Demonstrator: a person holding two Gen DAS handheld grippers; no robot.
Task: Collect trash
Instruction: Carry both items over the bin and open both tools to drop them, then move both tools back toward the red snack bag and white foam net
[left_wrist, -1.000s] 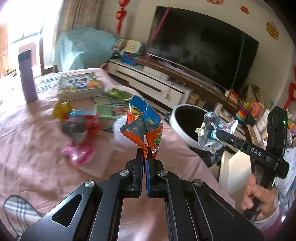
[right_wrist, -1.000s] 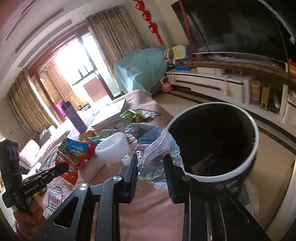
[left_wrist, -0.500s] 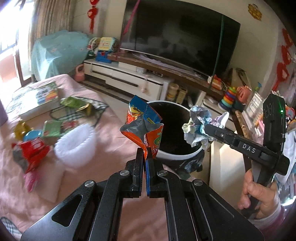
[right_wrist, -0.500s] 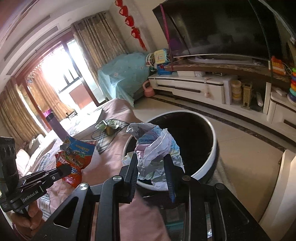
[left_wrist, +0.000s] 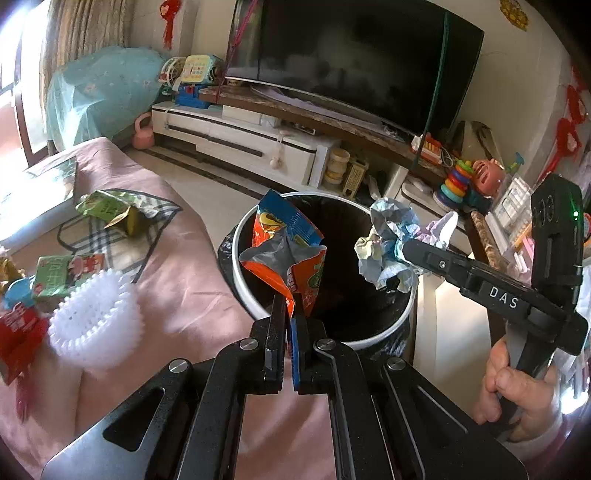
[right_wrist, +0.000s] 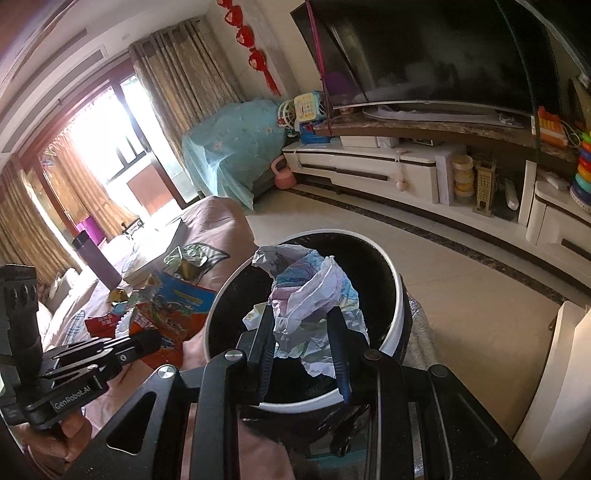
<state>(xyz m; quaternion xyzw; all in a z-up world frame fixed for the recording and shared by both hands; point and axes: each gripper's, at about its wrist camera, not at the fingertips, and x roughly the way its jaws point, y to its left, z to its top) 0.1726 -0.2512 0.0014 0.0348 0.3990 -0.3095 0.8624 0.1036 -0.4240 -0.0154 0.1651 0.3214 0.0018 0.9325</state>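
Observation:
My left gripper (left_wrist: 291, 306) is shut on the lower corner of an orange and blue snack wrapper (left_wrist: 288, 254), which hangs over the near rim of a white bin (left_wrist: 242, 284) with a black liner. My right gripper (right_wrist: 301, 325) is shut on a crumpled ball of pale printed paper (right_wrist: 310, 295), held above the bin's (right_wrist: 398, 295) open mouth. The left wrist view shows the right gripper (left_wrist: 406, 251) and its paper (left_wrist: 388, 240) over the bin's far right side. From the right wrist, the left gripper (right_wrist: 147, 341) and snack wrapper (right_wrist: 177, 314) sit left of the bin.
A pink-covered table (left_wrist: 177, 295) beside the bin carries a white frilled plastic tray (left_wrist: 96, 317), green packets (left_wrist: 107, 210) and a red wrapper (left_wrist: 18, 328). A purple bottle (right_wrist: 96, 258) stands further back. Beyond tiled floor are a white TV stand (left_wrist: 258, 136) and television (left_wrist: 351, 55).
Both grippers have moved from over the table toward the bin, each keeping its hold. The bin has slid to the middle of both views and the table litter has dropped to the left.

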